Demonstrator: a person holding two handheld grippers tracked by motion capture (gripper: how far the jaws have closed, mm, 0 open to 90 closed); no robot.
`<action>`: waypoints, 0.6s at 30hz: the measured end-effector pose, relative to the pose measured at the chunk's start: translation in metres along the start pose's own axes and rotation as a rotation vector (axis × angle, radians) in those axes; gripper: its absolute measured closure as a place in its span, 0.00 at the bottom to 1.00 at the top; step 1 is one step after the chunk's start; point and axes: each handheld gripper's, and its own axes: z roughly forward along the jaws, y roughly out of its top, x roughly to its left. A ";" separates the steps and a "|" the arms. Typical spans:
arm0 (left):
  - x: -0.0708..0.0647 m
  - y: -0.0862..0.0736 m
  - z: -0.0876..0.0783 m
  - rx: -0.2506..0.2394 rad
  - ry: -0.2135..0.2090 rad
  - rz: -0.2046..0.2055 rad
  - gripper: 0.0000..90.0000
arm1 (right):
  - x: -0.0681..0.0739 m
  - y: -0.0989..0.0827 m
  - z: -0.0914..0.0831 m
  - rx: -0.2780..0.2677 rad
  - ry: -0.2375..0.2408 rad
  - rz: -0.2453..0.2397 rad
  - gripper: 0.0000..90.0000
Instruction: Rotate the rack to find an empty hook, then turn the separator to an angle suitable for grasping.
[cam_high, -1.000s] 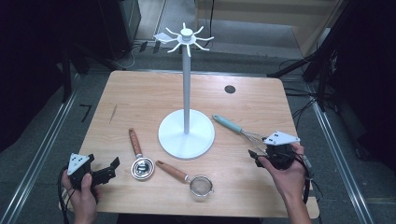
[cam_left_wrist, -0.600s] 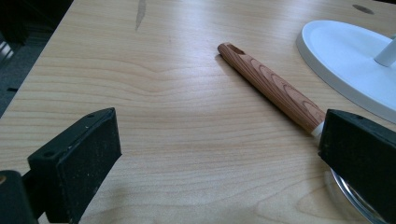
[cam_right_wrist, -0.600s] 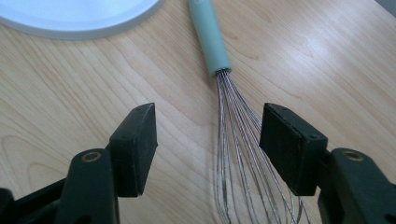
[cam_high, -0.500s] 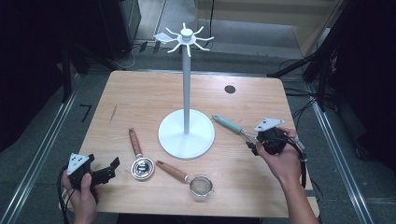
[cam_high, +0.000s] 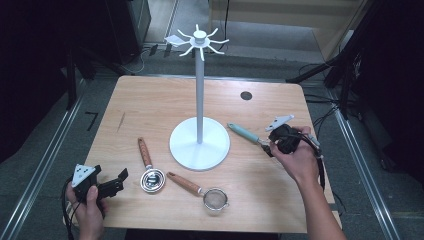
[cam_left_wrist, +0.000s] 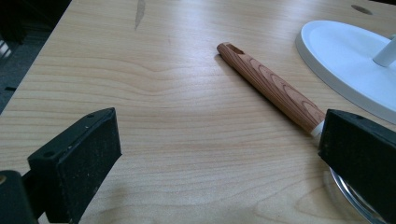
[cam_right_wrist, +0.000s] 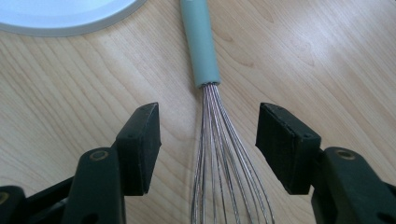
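Here, the right claw (cam_right_wrist: 208, 140) is held wide open over the whisk (cam_right_wrist: 205, 88) on the counter (cam_high: 150, 110), its wires between the jaws, untouched. The left claw (cam_left_wrist: 219, 154) is held open near the counter's front corner, gripping nothing, beside a wooden-handled strainer (cam_left_wrist: 273, 88).

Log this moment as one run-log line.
right gripper: open, jaws straddling whisk wires | left gripper: open, low over table beside wooden-handled ladle | nothing held
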 end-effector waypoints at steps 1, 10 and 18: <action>0.000 0.000 0.000 0.000 0.000 0.000 0.00 | -0.001 0.002 0.001 0.005 0.002 -0.003 0.47; 0.000 0.000 0.000 0.000 -0.003 -0.003 0.00 | -0.010 0.013 0.011 0.071 0.024 0.006 0.51; 0.000 0.000 0.000 0.002 -0.004 0.000 0.00 | -0.018 0.022 0.021 0.110 0.040 0.006 0.52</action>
